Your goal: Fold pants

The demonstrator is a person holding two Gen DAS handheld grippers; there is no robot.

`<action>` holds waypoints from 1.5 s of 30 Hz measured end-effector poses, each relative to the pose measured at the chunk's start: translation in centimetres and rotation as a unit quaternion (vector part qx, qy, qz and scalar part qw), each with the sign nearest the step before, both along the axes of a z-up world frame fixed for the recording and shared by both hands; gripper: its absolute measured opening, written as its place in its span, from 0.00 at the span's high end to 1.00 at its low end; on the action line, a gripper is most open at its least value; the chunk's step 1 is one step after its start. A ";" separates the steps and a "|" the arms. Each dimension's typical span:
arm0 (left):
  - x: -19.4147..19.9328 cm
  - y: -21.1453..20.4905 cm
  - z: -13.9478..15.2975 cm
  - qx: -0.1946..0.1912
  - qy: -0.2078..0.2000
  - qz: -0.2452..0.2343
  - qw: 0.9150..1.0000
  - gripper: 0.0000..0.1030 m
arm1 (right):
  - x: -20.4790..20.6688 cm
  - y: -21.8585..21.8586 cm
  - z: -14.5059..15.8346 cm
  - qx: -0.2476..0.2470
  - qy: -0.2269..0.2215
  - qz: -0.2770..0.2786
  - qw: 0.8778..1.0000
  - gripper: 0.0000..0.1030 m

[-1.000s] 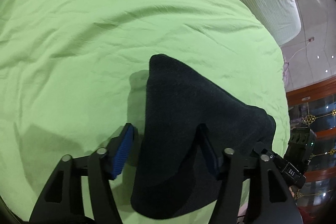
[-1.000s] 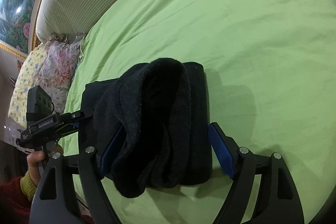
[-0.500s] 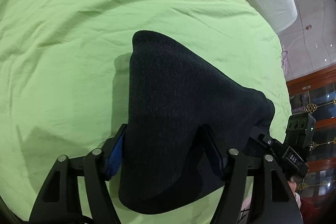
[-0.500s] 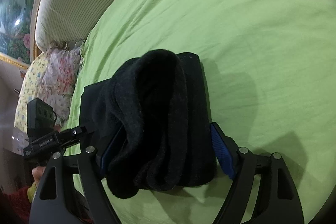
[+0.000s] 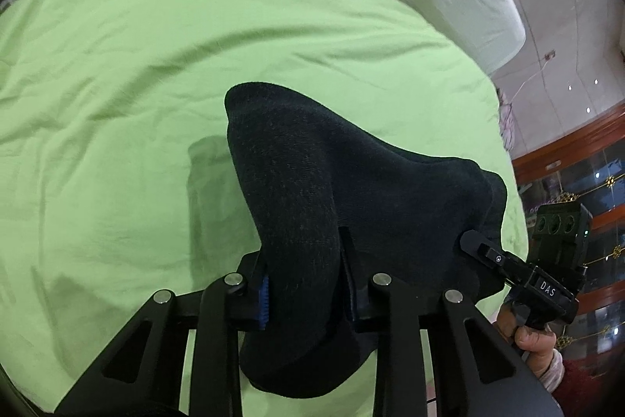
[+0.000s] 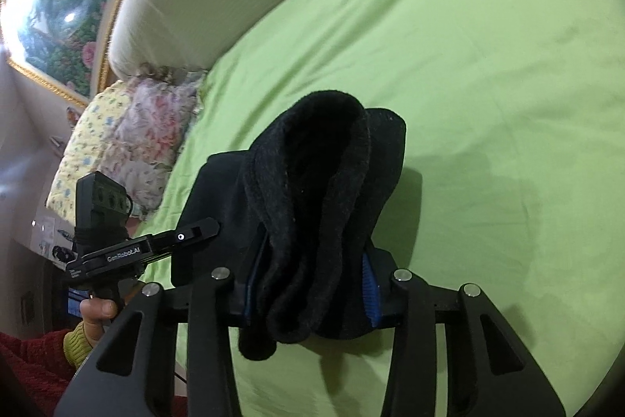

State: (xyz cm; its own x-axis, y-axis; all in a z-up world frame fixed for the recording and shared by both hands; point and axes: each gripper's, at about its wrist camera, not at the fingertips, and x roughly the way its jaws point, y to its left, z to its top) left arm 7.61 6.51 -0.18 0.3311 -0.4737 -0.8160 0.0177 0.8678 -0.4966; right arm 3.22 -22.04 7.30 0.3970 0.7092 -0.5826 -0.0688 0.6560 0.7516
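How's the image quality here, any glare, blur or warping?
Left wrist view: fisheye bends the green bedsheet; the black pants cast a soft shadow. Right wrist view: glare on the framed painting, floral pillows slightly blurred.

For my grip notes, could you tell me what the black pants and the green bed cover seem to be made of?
The black pants look like thick, soft fleece or knit: matte, with a fuzzy nap at the rolled edge. The green bed cover looks like thin woven cotton or a blend: smooth, matte, with fine creases. Neither fibre is certain.
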 end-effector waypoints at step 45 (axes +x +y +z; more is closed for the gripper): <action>7.0 11.4 3.7 0.052 -0.045 0.129 0.989 0.73 | 15.8 11.2 2.3 -0.046 -0.055 0.122 0.990 0.59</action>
